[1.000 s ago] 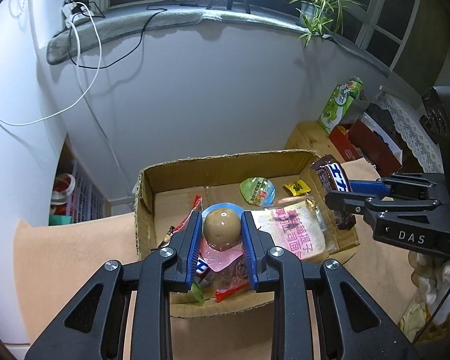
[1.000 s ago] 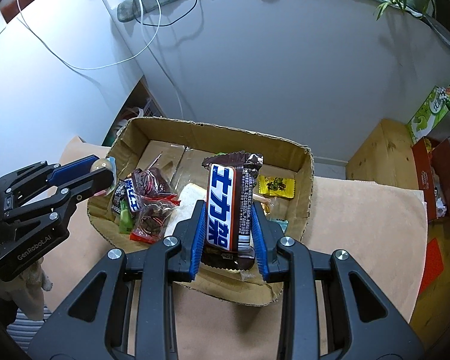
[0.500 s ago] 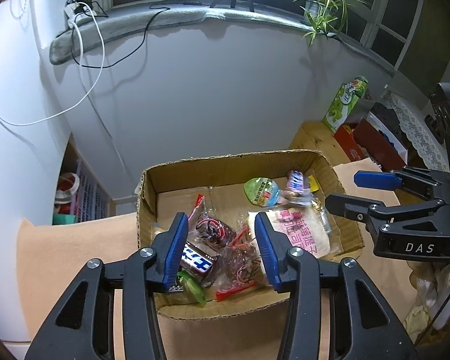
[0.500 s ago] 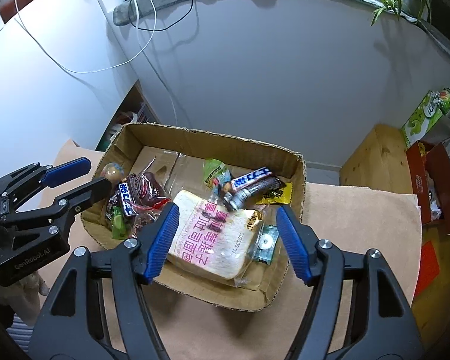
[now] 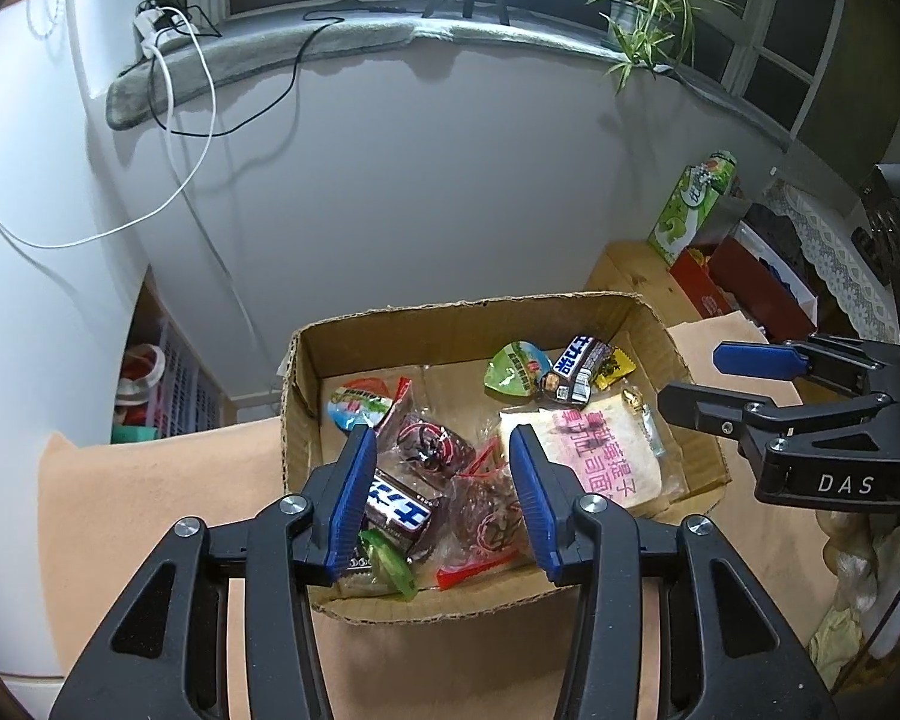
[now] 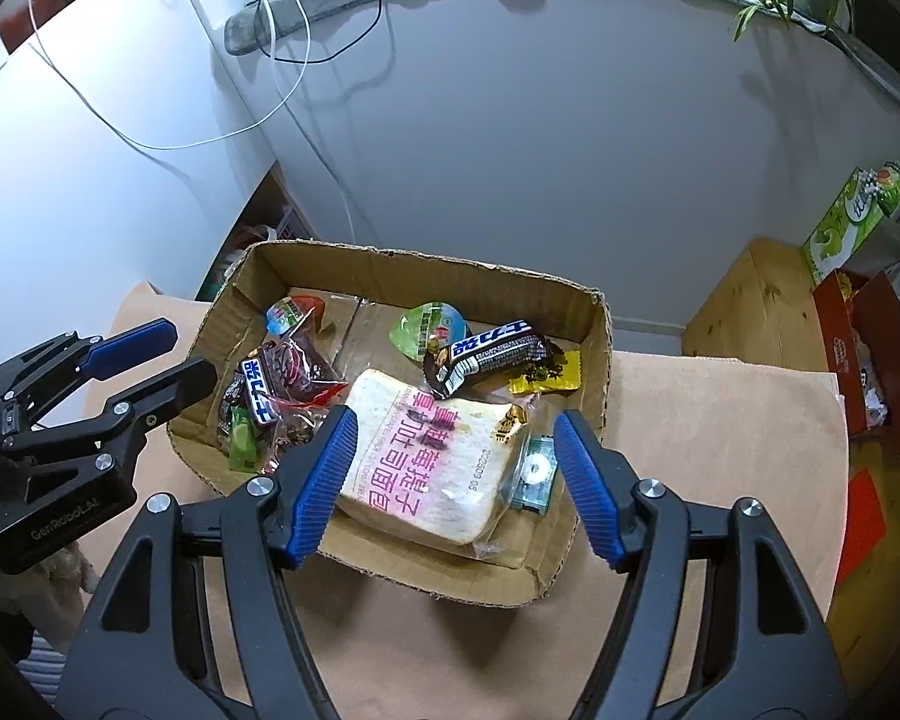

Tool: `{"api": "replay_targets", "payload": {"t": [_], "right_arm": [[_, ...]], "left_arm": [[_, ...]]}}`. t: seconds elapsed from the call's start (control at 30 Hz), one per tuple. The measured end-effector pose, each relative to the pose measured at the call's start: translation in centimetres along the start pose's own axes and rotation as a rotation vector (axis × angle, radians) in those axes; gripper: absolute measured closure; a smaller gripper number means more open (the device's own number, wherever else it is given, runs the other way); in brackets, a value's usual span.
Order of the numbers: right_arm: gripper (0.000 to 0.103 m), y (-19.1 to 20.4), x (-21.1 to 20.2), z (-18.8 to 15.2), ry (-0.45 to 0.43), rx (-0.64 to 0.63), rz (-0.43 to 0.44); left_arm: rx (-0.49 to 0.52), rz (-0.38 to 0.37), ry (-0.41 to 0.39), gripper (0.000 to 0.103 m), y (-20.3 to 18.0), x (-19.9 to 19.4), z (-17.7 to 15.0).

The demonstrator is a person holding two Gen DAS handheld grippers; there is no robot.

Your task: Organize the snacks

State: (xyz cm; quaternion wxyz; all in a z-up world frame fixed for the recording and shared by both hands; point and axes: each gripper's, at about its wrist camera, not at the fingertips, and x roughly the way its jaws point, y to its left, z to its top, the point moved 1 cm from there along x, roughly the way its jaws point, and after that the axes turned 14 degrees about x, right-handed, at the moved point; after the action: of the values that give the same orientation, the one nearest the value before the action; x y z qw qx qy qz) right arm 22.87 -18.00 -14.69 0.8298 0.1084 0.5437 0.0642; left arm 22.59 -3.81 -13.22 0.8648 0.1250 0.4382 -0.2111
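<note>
A cardboard box (image 5: 468,306) on a tan cloth holds several snacks. My left gripper (image 5: 441,441) hovers open over its near left part, above a small chocolate bar (image 5: 399,510) and red-wrapped sweets (image 5: 426,444), with nothing between its pads. A jelly cup with a blue rim (image 5: 360,402) lies at the back left. My right gripper (image 6: 456,420) stands open above a wrapped slice of bread (image 6: 432,450). A dark chocolate bar (image 6: 486,354) rests at the bread's far edge, beside a green jelly cup (image 6: 429,327). Each gripper also shows in the other view: right gripper (image 5: 693,378), left gripper (image 6: 180,354).
A white wall rises right behind the box, with cables hanging down it. To the right stand a wooden crate (image 6: 756,294), a green carton (image 5: 693,204) and a red box (image 5: 744,288). Tan cloth (image 6: 720,450) covers the table around the box.
Both grippers opened. The jelly cup dropped from the left one into the box's back left. The chocolate bar dropped from the right one onto the bread's far edge.
</note>
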Motion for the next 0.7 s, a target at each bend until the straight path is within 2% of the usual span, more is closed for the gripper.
{"api": "replay_targets", "payload": {"t": [0.43, 0.6, 0.67, 0.7], "right_arm": [[0.032, 0.8, -3.0, -2.7, -0.055, -0.003, -0.032], [0.032, 1.2, -5.2, -4.2, -0.109, 0.000, -0.072], [0.030, 1.2, -6.0, -4.6, -0.123, 0.005, -0.075], [0.025, 1.3, -6.5, -4.7, -0.131, 0.007, -0.077]], "left_arm": [[-0.044, -0.005, -0.026, 0.058, -0.4, -2.4, -1.9], [-0.068, -0.007, -0.055, 0.058, -0.9, -4.4, -2.9], [-0.079, -0.004, -0.065, 0.058, -1.0, -5.2, -3.2], [-0.084, -0.002, -0.070, 0.058, -1.1, -5.6, -3.3]]}}
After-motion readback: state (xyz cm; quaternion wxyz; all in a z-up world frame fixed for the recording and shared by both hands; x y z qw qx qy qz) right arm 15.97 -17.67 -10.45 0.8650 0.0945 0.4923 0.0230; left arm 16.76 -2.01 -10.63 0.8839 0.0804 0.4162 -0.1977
